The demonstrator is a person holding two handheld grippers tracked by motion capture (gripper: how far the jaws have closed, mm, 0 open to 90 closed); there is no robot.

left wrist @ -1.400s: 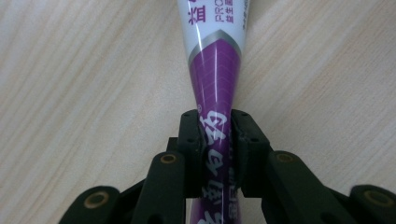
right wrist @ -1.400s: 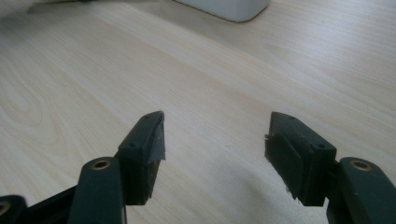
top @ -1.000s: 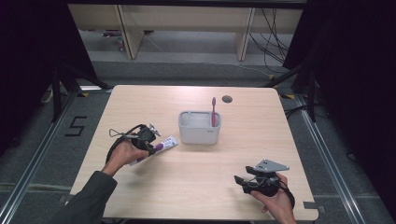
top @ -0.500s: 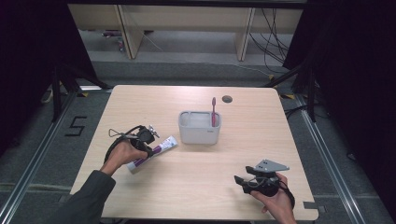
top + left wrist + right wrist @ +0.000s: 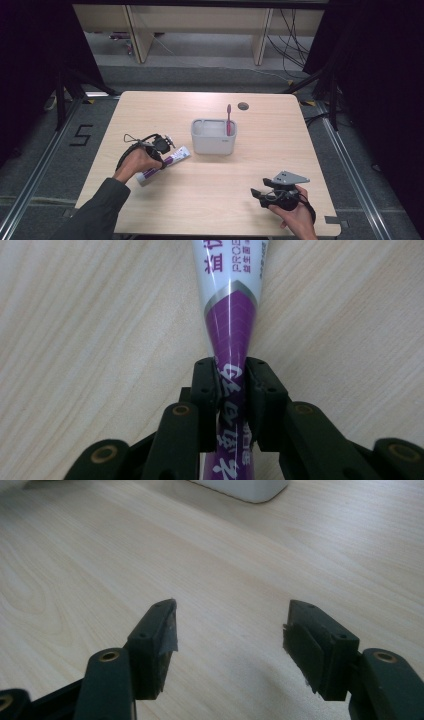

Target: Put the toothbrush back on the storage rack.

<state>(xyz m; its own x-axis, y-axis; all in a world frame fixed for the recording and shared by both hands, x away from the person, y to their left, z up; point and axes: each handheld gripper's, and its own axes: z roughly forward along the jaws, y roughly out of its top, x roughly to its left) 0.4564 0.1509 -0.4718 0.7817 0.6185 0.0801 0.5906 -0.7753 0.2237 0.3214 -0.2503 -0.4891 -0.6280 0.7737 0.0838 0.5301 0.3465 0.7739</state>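
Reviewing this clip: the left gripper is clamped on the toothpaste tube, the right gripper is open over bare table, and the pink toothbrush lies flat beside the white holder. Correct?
Not quite. The toothbrush stands upright inside the white holder, as the high view shows. The left gripper is clamped on the toothpaste tube, and the right gripper is open over bare table.

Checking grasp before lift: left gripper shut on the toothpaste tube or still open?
Shut on it. In the left gripper view, both jaws of the left gripper pinch the toothpaste tube, visibly flattening it.
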